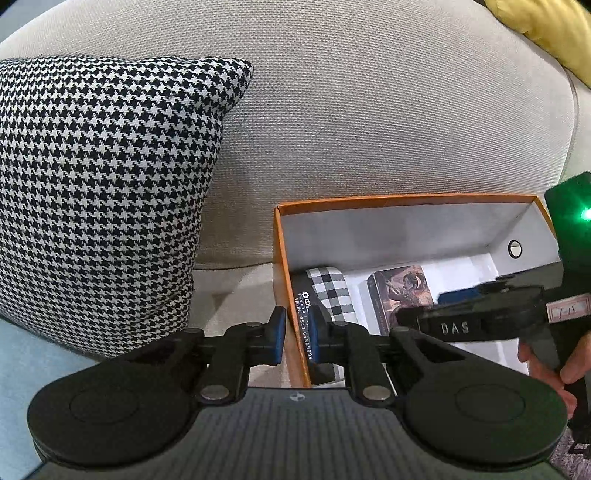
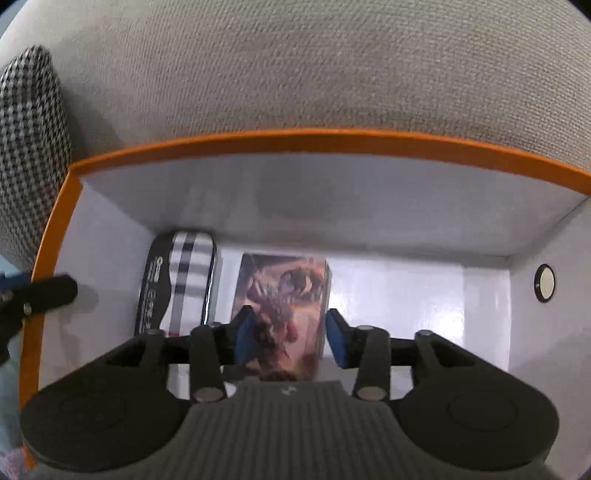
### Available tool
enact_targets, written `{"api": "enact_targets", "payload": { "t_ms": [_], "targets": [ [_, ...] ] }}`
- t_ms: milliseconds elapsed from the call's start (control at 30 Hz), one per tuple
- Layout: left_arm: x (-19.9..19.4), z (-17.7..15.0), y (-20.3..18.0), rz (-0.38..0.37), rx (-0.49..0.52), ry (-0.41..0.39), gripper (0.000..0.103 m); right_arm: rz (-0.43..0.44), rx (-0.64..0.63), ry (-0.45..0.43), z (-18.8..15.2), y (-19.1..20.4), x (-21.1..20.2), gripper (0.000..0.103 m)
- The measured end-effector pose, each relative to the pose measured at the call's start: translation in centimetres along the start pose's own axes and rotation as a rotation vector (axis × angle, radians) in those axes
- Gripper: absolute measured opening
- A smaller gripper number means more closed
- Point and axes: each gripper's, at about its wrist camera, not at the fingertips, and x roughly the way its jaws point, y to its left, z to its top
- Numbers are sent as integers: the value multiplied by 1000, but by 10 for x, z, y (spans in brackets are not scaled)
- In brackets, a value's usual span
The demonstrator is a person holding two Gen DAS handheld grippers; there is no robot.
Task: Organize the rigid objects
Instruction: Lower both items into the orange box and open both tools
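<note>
Orange card forms the rim of the box (image 2: 280, 142), white inside, sitting on a coarse beige sofa (image 1: 369, 110). The left gripper (image 1: 296, 334) straddles the box's near side wall: one blue pad outside, one inside, the thin wall between them. The jaws stand almost together on that wall, apparently pinching it, most likely to steady the light box while the other hand works; how firmly the pads press is hard to judge through the fisheye.

The right gripper (image 2: 290, 338) hangs inside the box, jaws parted, directly above the illustrated card box (image 2: 284, 288), a small rectangular pack with a glossy printed face lying flat on the floor. Neither pad touches it, so it reads as set down and let go. Just to the left of those jaws lies a rounded, hard-looking case (image 2: 181, 277) in black with a checked panel and white print, flush against the box's left wall and parallel to the pack. The two lie side by side, tidily rowed.

Beyond the left gripper's outer pad leans a houndstooth cushion (image 1: 103, 192), soft and woven; a yellow cushion (image 1: 535, 26) sits at the far right.
</note>
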Motion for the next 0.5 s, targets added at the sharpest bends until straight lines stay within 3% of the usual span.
{"api": "enact_targets", "payload": {
  "t_ms": [100,267,500],
  "targets": [
    [17,-10,5,-1,2,1,12,2,-13,35,-5,1,-1,56],
    [32,-28,9,-4,-10,3,9,44,58,31,-9,0,0,41],
    [34,-36,17,-3,-14,-4,9,34,141,-11,2,4,3,36]
  ]
}}
